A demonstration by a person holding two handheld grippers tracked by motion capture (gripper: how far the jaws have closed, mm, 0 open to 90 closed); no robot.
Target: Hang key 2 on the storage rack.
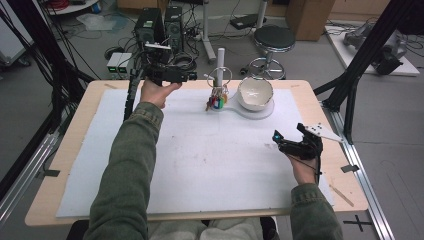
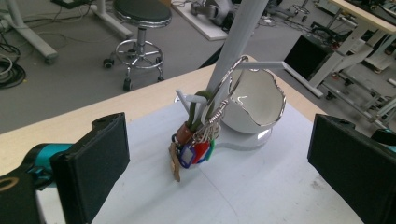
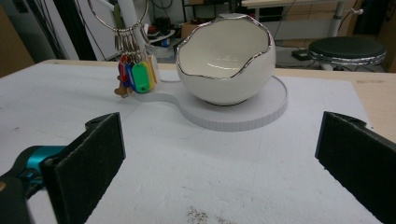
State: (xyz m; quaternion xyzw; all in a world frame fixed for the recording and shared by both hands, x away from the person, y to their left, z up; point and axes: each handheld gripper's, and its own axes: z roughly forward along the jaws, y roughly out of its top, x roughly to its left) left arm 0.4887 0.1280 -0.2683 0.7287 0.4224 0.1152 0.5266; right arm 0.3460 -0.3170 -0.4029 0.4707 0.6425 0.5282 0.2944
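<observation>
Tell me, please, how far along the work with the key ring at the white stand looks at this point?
Done: the key ring with coloured tags hangs on the white stand beside the eggshell bowl. In hand: nothing; the left hand-held gripper is open, facing the keys without touching them. The right hand-held gripper is open too, above the mat. Whatever follows has not visibly begun.

We find no legible text, brand, number or sign in any view. The coloured key tags [image 3: 138,76] hanging from the ring [image 2: 227,86] show blank faces; any marking on them is too small to tell. The equipment boxes [image 1: 120,62] on the floor beyond the bench [image 1: 75,135] carry nothing readable.
</observation>
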